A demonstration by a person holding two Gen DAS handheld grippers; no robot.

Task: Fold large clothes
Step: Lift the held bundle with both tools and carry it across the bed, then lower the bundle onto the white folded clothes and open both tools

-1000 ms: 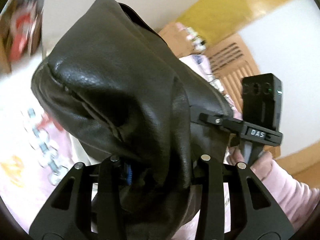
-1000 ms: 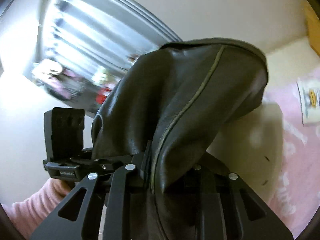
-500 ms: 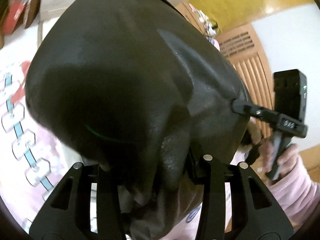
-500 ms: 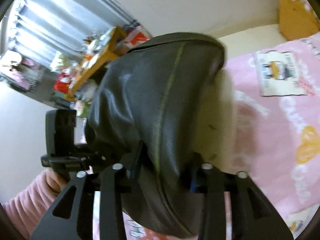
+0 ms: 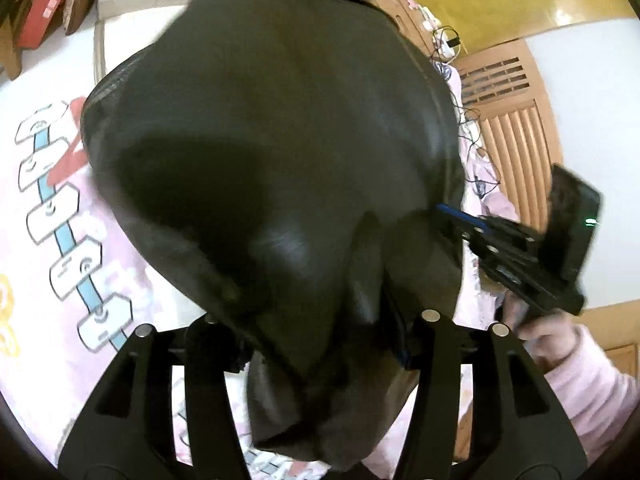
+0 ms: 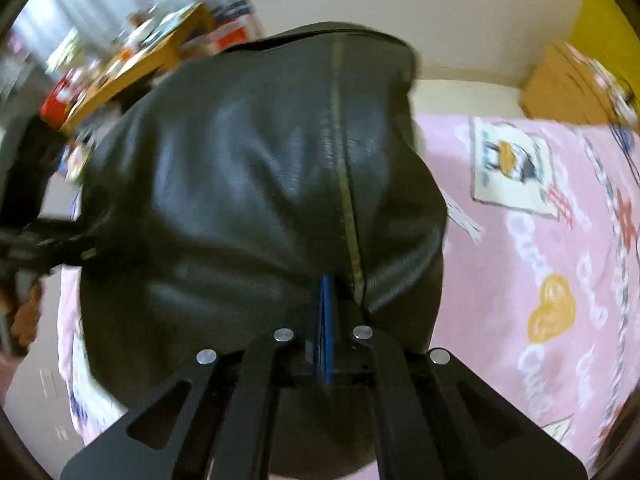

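A large black leather garment (image 5: 280, 168) fills both views; it also shows in the right wrist view (image 6: 256, 184), with a pale seam down its middle. My left gripper (image 5: 316, 344) is shut on a fold of it, and leather drapes over the fingers. My right gripper (image 6: 326, 320) is shut on the garment next to the seam, its blue pads pressed together. The right gripper also shows at the right of the left wrist view (image 5: 516, 252), its tip in the leather. The garment hangs lifted above a pink patterned bedsheet (image 6: 560, 264).
The bedsheet (image 5: 44, 216) spreads below on both sides. A wooden slatted headboard (image 5: 516, 136) and cables stand at the right in the left wrist view. A cluttered wooden desk (image 6: 132, 64) stands far left beyond the bed. A person's pink sleeve (image 5: 588, 380) holds the right gripper.
Both grippers have tilted down towards the bed with the garment in them. More of the pink sheet shows now. The right gripper's jaws have closed tighter on the leather.
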